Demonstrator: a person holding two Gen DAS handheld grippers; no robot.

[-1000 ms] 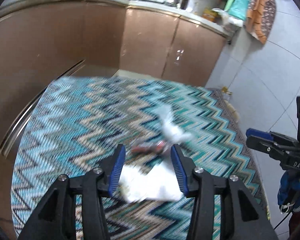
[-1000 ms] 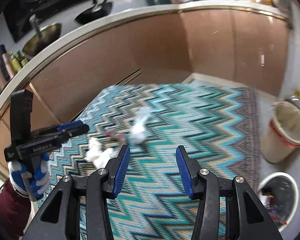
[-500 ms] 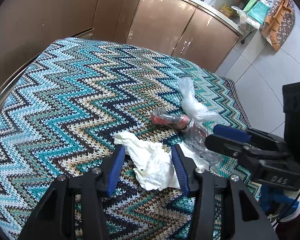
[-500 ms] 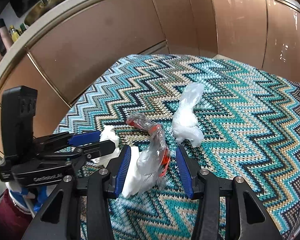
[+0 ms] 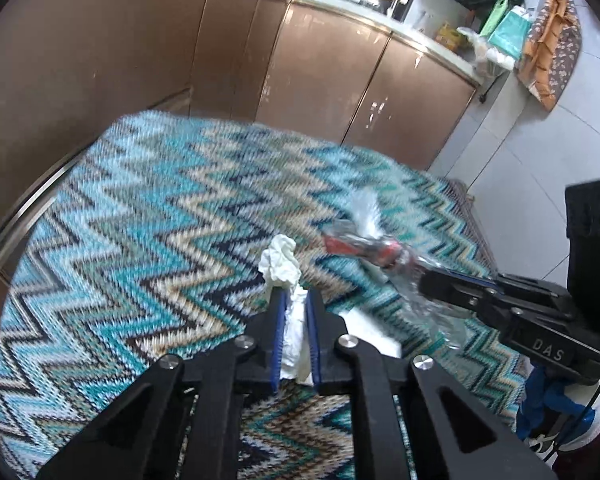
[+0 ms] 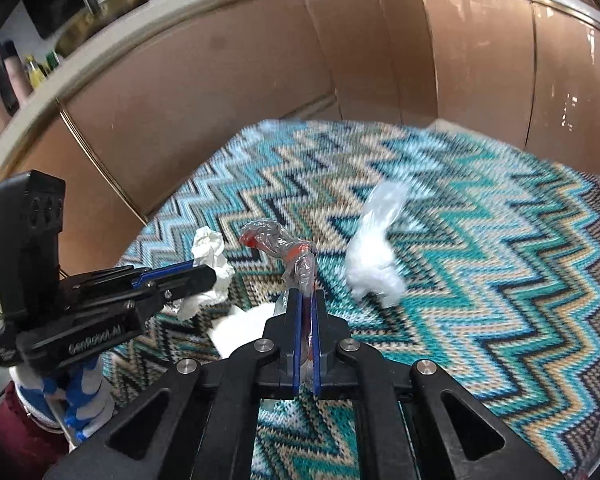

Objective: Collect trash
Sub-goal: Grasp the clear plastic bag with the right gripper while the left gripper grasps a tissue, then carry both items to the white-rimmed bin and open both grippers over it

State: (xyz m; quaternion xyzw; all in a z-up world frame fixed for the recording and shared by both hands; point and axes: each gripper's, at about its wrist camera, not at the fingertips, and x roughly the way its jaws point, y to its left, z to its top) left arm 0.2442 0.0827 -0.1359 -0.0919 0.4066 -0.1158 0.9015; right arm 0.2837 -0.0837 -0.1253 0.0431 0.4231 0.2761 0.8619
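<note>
1. Reference landmark: the zigzag rug. All trash in view lies on it or is held just above it.
2. Left gripper – jaws closing, with the crumpled white tissue pinched between the blue pads. The free end of the tissue sticks up beyond the fingertips, over the middle of the rug.
3. Right gripper – jaws clenched on the clear wrapper with red print. The wrapper stands up from the pads, above the rug's near part and beside the tissue.
4. A flat white paper sheet lies on the rug directly below and between the two grippers. It is not held.
5. A clear plastic bag lies on the rug beyond the right gripper, to the wrapper's right – untouched.
6. Progress, as a judgement: early. Two pieces are grasped but none is seen deposited; no bin shows in either view.
7. Remaining: carry off both held pieces, then collect the sheet and the bag from the rug.
</note>
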